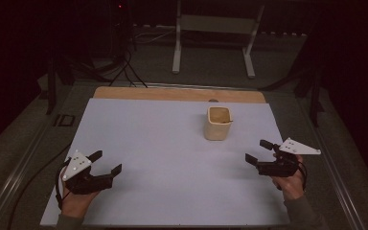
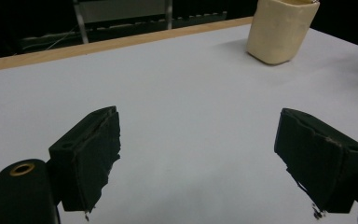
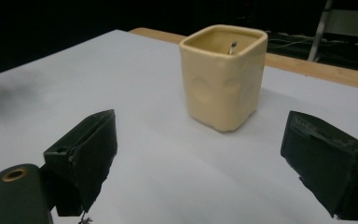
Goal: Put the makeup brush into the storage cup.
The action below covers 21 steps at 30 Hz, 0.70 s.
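My right gripper [image 1: 259, 151] hangs just over the white tabletop [image 1: 163, 143], jaws spread wide with nothing between them. Straight ahead of those jaws, near but clear of them, the cream square cup [image 3: 223, 77] stands upright on the tabletop, and a thin stick-like tip shows inside its rim. Across from it, well apart, my left gripper [image 1: 106, 162] sits low over the same tabletop, jaws spread too, empty. From that one the cup [image 2: 282, 29] lies far ahead and off to its right. Beyond the cup runs the table's wooden edge [image 1: 179, 93].
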Each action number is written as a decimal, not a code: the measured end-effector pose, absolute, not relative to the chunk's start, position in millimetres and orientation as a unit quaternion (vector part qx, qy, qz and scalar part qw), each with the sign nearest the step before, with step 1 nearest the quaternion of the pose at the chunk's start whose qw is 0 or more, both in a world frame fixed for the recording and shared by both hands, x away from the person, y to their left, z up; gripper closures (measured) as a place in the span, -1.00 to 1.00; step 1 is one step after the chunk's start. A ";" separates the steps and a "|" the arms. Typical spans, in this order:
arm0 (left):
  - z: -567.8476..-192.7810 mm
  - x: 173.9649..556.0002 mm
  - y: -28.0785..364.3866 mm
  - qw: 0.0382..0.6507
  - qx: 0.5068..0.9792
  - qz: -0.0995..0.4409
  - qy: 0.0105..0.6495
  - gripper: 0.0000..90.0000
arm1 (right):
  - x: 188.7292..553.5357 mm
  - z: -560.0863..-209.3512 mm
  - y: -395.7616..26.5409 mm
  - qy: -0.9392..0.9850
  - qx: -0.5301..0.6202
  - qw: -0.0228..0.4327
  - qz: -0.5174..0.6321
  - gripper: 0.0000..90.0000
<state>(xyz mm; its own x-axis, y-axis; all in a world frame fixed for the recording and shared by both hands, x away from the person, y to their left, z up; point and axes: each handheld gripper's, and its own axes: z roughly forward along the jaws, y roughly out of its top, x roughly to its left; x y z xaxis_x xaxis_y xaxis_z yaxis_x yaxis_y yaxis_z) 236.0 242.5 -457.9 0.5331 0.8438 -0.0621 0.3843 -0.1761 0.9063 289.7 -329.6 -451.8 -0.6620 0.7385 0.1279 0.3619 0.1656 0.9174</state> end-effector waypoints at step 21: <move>-460.7 228.8 252.6 0.479 0.727 0.244 0.427 -0.65 | 266.6 -472.8 -329.2 0.751 0.369 0.171 0.520 -0.77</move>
